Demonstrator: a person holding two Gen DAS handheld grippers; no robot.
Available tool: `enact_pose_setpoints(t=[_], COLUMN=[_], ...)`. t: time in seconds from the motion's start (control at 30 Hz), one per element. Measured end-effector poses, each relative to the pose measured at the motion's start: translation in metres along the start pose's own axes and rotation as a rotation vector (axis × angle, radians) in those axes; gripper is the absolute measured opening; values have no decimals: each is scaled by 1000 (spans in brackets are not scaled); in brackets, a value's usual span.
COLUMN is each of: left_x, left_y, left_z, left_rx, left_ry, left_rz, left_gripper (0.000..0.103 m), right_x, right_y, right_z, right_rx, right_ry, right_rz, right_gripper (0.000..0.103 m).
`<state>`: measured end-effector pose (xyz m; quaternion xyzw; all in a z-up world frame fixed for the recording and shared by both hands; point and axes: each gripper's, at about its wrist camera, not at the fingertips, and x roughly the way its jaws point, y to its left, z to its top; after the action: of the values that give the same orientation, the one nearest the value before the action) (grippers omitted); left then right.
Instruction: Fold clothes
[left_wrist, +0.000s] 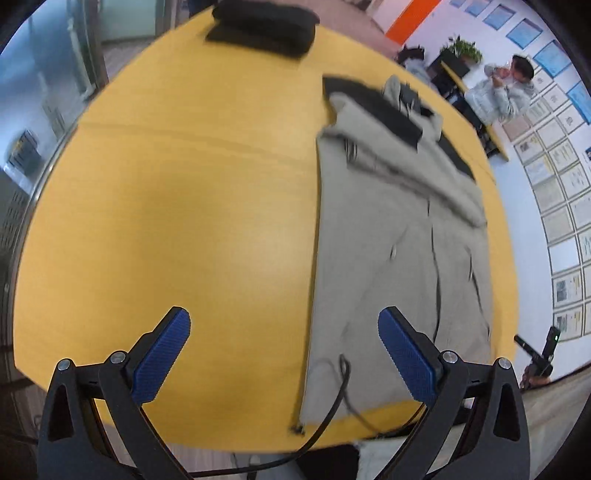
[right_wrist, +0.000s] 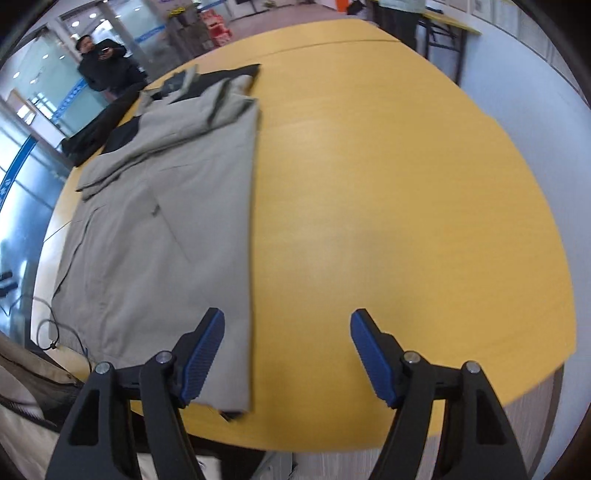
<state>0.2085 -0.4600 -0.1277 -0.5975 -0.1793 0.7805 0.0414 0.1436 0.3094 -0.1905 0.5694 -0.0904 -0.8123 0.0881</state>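
On a round yellow bench (left_wrist: 166, 203) lies a beige jacket (left_wrist: 388, 240), spread flat with one side folded in so that its long edge runs straight from the near rim toward the far side. Black panels show at its collar end, farthest from me, and a sleeve lies across the upper part. Seen from my left tongs (left_wrist: 284, 354), the jacket fills the right half of the bench; both blue-padded fingers (left_wrist: 162, 358) are spread wide apart and hold nothing, hanging above the near rim with the jacket's hem corner between them. A thin black cord (left_wrist: 343, 373) loops over that hem and trails off the bench edge. Seen from my right tongs (right_wrist: 288, 358), the jacket (right_wrist: 166, 229) sits to the left; these are also wide open and empty, the left finger over the jacket's near corner, the right finger over bare wood. A dark folded garment (left_wrist: 264, 26) rests at the far rim of the bench, apart from the jacket. Beyond the bench, a person in dark clothing (right_wrist: 103, 62) stands by glass walls, and another person (left_wrist: 506, 88) in pale grey is near a wall of framed papers.
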Motion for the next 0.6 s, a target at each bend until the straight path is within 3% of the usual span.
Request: enact_pose_setpoints(t=[0.13,0.27,0.37,0.47,0.6], left_x=[37,62,50,25,0], left_y=[-24,-33,-32,-19,21], left_z=[-26,-34,-29,-23,-28], left_rx=[155,223,217,196,62], left_ry=[120,170,142,89,46], left_rz=[-57,-115,-162,-177,-168], left_gripper=[102,102,102,102,102], right_x=[2,9,-7,-35,-61], right_y=[17,44,40,7,-26], right_z=[-23,-49,-72,-86,-94], right_rx=[-50,-88,-93,-51,-37], right_ry=[51,112,132,124,99], right_rz=[12,54,26,-54,-109], right_gripper=[75,75,73,73,73])
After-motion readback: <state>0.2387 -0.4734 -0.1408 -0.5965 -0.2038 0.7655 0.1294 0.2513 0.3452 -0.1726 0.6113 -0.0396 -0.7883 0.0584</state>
